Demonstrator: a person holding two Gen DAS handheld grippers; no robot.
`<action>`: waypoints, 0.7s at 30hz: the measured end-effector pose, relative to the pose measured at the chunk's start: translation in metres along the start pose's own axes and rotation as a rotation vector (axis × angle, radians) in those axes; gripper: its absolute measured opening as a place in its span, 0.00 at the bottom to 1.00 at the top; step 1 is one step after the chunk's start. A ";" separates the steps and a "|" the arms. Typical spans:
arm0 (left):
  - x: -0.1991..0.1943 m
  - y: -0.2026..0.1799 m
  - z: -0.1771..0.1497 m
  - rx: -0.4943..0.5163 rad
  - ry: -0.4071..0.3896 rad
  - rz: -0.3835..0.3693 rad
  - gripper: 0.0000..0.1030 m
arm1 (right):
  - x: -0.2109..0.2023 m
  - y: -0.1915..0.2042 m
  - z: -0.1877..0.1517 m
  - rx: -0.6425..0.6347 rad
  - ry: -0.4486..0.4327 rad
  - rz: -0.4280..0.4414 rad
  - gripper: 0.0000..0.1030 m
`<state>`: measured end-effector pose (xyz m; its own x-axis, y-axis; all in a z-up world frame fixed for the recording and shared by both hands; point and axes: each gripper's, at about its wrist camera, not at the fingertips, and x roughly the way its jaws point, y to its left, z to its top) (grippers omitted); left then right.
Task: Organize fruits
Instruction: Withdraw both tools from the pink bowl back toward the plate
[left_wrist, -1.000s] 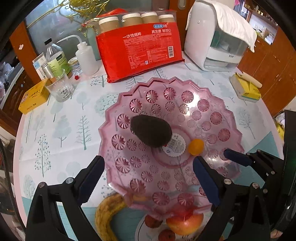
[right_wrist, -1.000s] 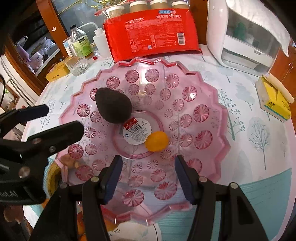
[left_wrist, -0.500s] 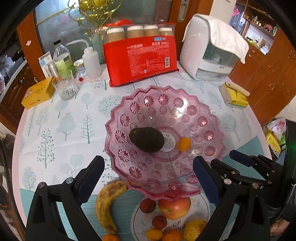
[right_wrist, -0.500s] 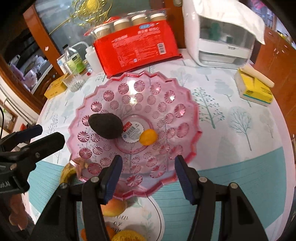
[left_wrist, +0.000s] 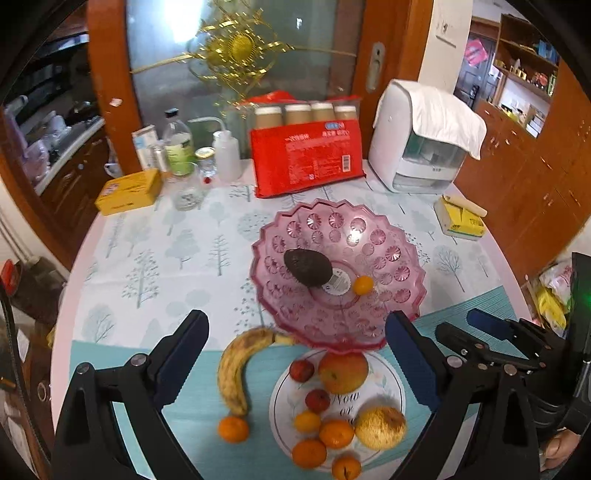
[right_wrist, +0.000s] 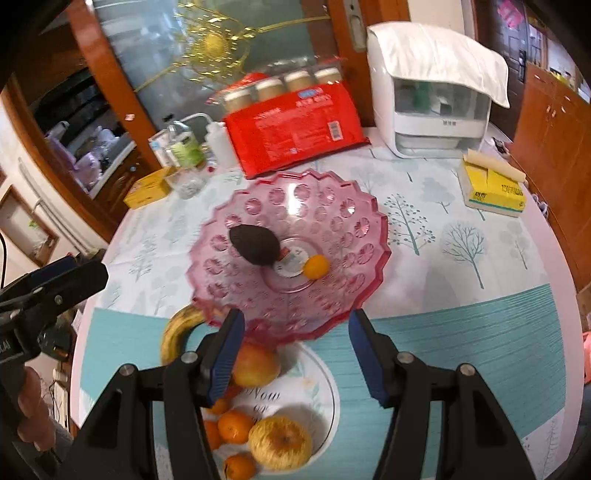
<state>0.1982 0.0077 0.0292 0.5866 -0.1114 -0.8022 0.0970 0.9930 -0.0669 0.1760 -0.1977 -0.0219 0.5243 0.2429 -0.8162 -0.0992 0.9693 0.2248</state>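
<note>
Two fruits, an avocado (left_wrist: 307, 266) and a small orange (left_wrist: 362, 285), sit in the pink bowl (left_wrist: 402, 254) on the desk. The banana (left_wrist: 236, 369), its long axis roughly 12-to-6, lies at 12 o'clock from the nearer left hand-held gripper (left_wrist: 295, 360). Both it and the right hand-held gripper (right_wrist: 295, 354) gape empty.
</note>
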 end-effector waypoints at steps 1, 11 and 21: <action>-0.007 0.000 -0.005 -0.003 -0.007 0.007 0.93 | -0.005 0.001 -0.003 -0.008 -0.004 0.005 0.58; -0.059 -0.004 -0.062 -0.025 -0.046 0.078 0.93 | -0.052 0.001 -0.045 -0.053 -0.048 0.036 0.68; -0.078 -0.021 -0.105 0.013 -0.090 0.143 0.93 | -0.069 0.001 -0.080 -0.073 -0.060 0.033 0.68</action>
<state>0.0658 -0.0004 0.0312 0.6647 0.0276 -0.7466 0.0172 0.9985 0.0522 0.0722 -0.2110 -0.0077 0.5689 0.2740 -0.7754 -0.1776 0.9616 0.2095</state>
